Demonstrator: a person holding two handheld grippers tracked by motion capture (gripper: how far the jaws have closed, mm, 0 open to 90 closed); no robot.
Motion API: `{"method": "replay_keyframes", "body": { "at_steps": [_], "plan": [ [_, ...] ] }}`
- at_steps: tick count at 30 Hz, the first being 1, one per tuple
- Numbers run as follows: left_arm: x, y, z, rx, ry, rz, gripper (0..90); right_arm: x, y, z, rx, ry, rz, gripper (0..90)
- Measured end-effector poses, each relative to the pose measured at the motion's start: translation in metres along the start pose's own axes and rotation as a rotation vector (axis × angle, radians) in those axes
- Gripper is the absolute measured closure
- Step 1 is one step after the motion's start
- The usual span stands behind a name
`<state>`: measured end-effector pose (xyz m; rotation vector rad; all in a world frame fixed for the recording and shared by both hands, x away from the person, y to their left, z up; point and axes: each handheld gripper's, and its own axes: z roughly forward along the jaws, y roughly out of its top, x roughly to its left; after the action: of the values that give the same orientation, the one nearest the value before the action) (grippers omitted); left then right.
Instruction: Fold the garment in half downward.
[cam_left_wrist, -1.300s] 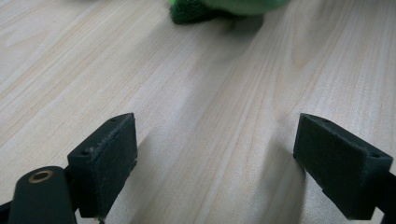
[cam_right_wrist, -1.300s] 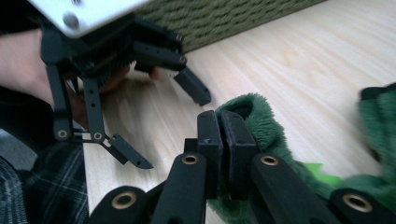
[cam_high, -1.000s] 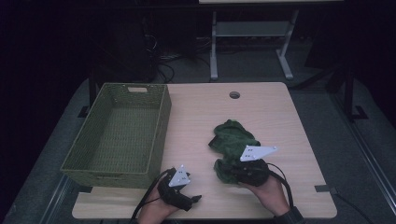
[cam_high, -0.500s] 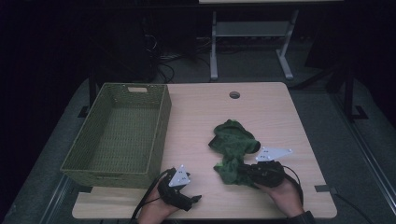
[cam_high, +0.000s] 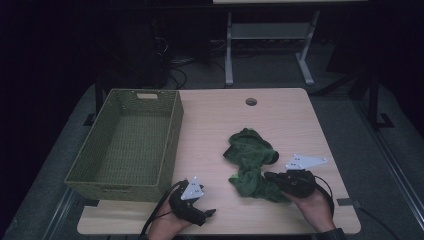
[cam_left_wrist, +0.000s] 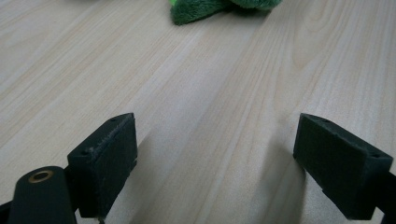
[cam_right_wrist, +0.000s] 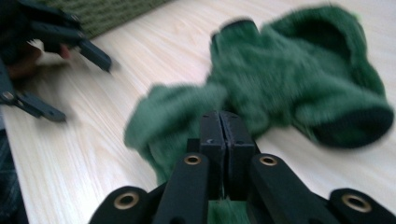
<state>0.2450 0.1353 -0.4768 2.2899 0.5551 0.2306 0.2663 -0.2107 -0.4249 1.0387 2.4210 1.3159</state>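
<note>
Fuzzy green fleece cloth (cam_right_wrist: 299, 88) lies on a smooth, matt pale woodgrain table (cam_left_wrist: 210, 93); a woven green basket (cam_high: 125, 145) looks coarse.

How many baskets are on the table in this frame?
1: the green woven basket sits on the table's left side, left of the green cloth. None looks hidden.

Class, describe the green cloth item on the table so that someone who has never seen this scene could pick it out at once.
Start at the light wooden table, with the woven green basket on its left side. To the basket's right, near the front edge, lies a crumpled dark green fleecy garment, its near end pinched in the right claw. It is the one soft, loose thing lying on the bare tabletop.
</note>
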Motion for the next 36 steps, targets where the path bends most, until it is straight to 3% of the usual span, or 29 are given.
{"method": "replay_keyframes", "body": {
  "at_steps": [9,10,12,16,18,25,36],
  "plan": [
    [0.0,0.0,0.0,0.0,0.002,0.005,12.9,0.001,0.019,0.025,0.006,0.016,-0.035,89.8],
    [0.0,0.0,0.0,0.0,0.002,0.005,12.9,0.0,0.016,0.034,0.056,0.001,-0.034,89.8],
    [0.0,0.0,0.0,0.0,0.002,0.006,12.9,-0.001,0.011,0.041,0.097,0.001,-0.027,89.8],
    [0.0,0.0,0.0,0.0,0.0,0.002,12.8,-0.005,0.002,0.051,0.164,-0.001,-0.015,89.8],
    [0.0,0.0,0.0,0.0,0.0,0.002,12.9,-0.005,0.001,0.053,0.172,-0.002,-0.015,89.8],
    [0.0,0.0,0.0,0.001,0.0,0.004,12.8,-0.01,0.002,0.026,0.073,-0.03,-0.011,86.6],
    [0.001,0.0,0.0,0.001,0.0,0.007,12.8,-0.032,-0.024,-0.023,0.036,-0.11,0.026,75.9]
  ]
}}
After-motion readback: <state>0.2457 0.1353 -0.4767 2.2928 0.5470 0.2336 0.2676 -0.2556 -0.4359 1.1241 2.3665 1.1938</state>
